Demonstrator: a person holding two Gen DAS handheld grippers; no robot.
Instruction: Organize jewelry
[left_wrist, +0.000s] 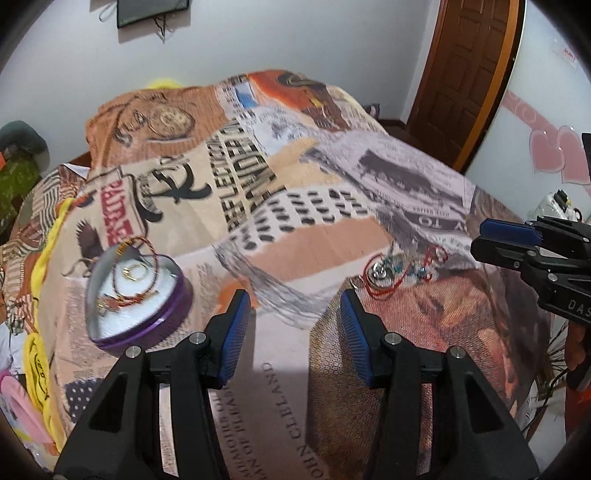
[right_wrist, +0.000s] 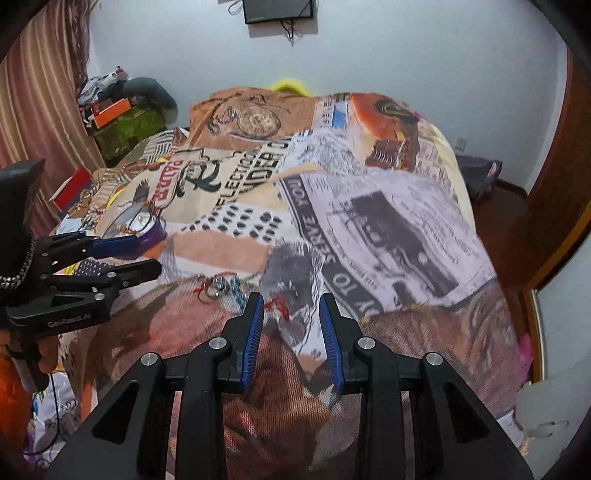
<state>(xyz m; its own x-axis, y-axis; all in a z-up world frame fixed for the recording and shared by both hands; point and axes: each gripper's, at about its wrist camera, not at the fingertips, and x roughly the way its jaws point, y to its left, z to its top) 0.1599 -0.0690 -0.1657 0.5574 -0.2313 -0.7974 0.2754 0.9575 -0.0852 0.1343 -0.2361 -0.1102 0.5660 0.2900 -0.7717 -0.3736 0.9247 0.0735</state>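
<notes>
A purple heart-shaped box (left_wrist: 138, 295) with white lining sits on the printed bedspread at the left; a red-gold thread bracelet and gold rings lie in it. It also shows in the right wrist view (right_wrist: 147, 227). A loose pile of jewelry (left_wrist: 397, 273), red thread, silver ring and blue beads, lies on the bedspread; it also shows in the right wrist view (right_wrist: 221, 288). My left gripper (left_wrist: 295, 301) is open and empty, between box and pile. My right gripper (right_wrist: 291, 301) is open and empty, just right of the pile, with a red thread piece (right_wrist: 279, 306) between its fingertips.
The bedspread (left_wrist: 314, 206) covers a bed with folds and a raised hump behind. A wooden door (left_wrist: 469, 74) is at the back right. Boxes and clutter (right_wrist: 118, 110) are stacked at the back left by a curtain. A yellow cloth (left_wrist: 37, 362) lies at the bed's left edge.
</notes>
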